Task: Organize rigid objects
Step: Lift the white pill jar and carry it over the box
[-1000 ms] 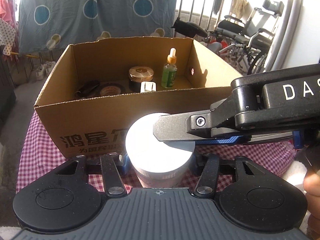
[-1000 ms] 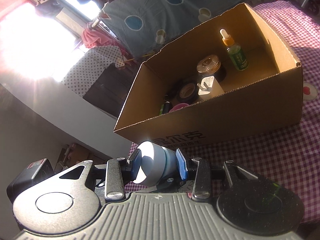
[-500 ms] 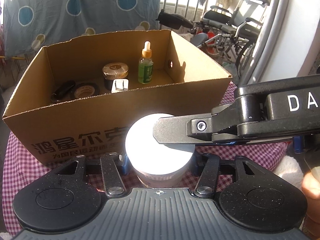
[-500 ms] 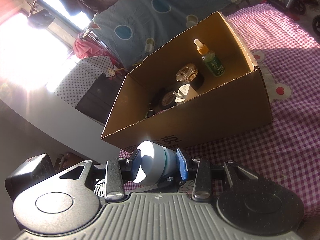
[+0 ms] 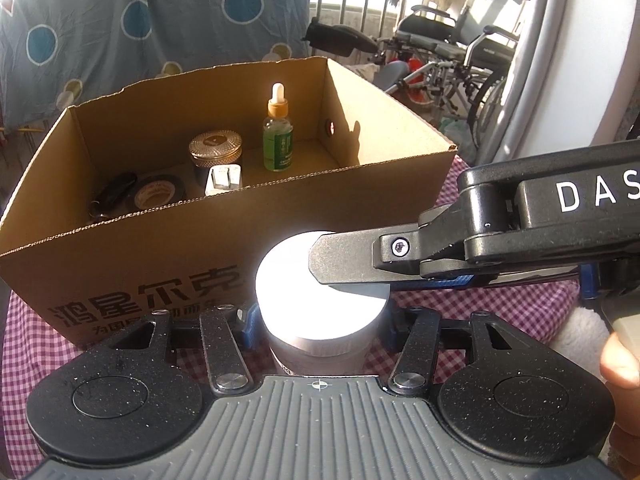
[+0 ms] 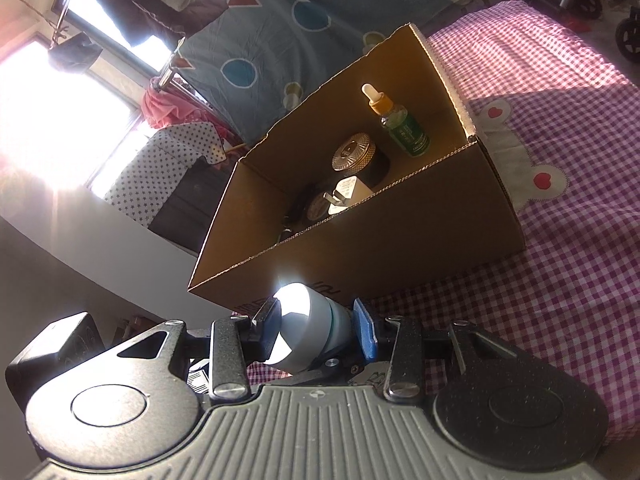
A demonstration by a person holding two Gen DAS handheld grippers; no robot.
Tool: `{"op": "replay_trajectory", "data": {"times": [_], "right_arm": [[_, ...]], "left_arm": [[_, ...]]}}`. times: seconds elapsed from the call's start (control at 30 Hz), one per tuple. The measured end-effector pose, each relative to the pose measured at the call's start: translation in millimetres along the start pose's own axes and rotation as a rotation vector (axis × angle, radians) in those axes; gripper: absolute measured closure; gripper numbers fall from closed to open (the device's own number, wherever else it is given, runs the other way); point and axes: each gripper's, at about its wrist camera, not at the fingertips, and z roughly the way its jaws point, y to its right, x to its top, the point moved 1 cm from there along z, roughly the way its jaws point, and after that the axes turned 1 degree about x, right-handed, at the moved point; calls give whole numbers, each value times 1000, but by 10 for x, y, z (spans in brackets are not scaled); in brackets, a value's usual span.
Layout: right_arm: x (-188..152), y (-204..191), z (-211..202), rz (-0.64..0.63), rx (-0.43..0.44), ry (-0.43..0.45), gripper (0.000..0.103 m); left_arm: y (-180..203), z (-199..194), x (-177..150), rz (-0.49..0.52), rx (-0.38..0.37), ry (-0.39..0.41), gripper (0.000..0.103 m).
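The box point(image 5: 224, 248) sat on the checked cloth point(image 6: 560, 240). Inside it, from left to right in the left wrist view, lay a dark clip point(image 5: 114, 190), a tape roll point(image 5: 158, 196), a white plug point(image 5: 223, 179) in front of a gold-lidded tin point(image 5: 216, 148), and an upright green dropper bottle point(image 5: 277, 136).

In front of the box, the white jar point(image 5: 320, 304) was between the jaws of both grippers. The left gripper point(image 5: 320, 322) had the jar's body between its blue pads, and its jaws were opening; whether the pads pressed on it I cannot tell. The right gripper point(image 5: 352, 268) reached in from the right across the lid, its pads clamped on the jar top and bottom, as the right wrist view showed point(image 6: 320, 330). A hand point(image 5: 620, 356) showed at the far right.
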Motion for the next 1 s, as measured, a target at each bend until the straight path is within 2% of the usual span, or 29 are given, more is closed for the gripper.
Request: {"op": "replay_trajectory", "data": {"times": [0.3, 0.4, 0.53, 0.77, 1.0], "right_arm": [[12, -1, 18, -9, -9, 6, 60], [28, 10, 33, -7, -8, 5, 59], [43, 0, 49, -13, -17, 4, 58], [51, -28, 75, -16, -31, 0, 56], [45, -45, 71, -16, -38, 0, 56]], "left_arm": [[24, -1, -14, 22, 33, -22, 34], [24, 38, -30, 27, 42, -40, 34], [27, 63, -19, 15, 39, -47, 36], [56, 71, 10, 8, 25, -47, 46], [70, 77, 21, 8, 27, -48, 49]]}}
